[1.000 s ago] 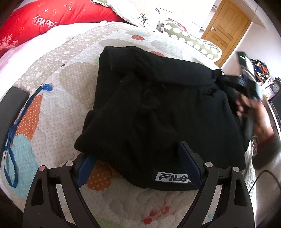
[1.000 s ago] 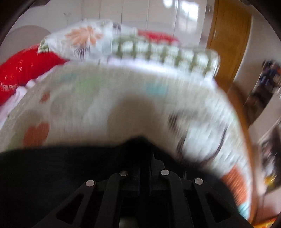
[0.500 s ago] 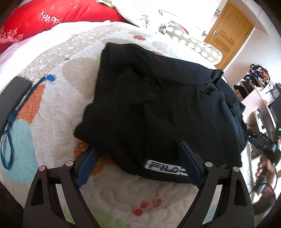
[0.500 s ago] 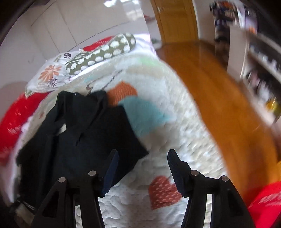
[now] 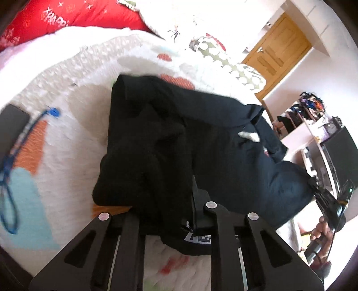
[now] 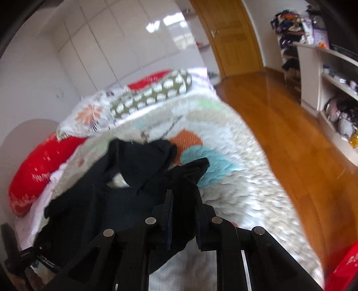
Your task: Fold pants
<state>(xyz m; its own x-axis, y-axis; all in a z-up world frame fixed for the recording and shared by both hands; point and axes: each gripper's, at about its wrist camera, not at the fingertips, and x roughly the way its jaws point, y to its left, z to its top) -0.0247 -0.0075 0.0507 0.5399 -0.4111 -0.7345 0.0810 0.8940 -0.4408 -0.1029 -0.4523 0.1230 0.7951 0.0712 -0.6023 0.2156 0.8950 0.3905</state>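
Observation:
Black pants (image 5: 201,143) lie bunched on the patterned quilt (image 5: 67,134), a white logo at their near hem. My left gripper (image 5: 172,210) is shut on that near hem, and fabric covers its left finger. In the right wrist view the pants (image 6: 125,179) spread away to the left. My right gripper (image 6: 182,206) is closing its jaws, with a fold of the pants' edge pinched between the pads. In the left wrist view a hand (image 5: 322,228) holds the right tool at the pants' right side.
A red pillow (image 5: 67,18) and a green spotted pillow (image 6: 156,91) lie at the head of the bed. A blue lanyard (image 5: 9,170) and a dark flat device (image 5: 11,125) lie left of the pants. Wooden floor (image 6: 290,134), shelves (image 6: 331,73) and a door (image 5: 275,51) are to the right.
My left jaws have closed on the near hem and lifted it slightly. The right gripper swung back from the floor side to the pants' edge and closed on it. The fabric has bunched up.

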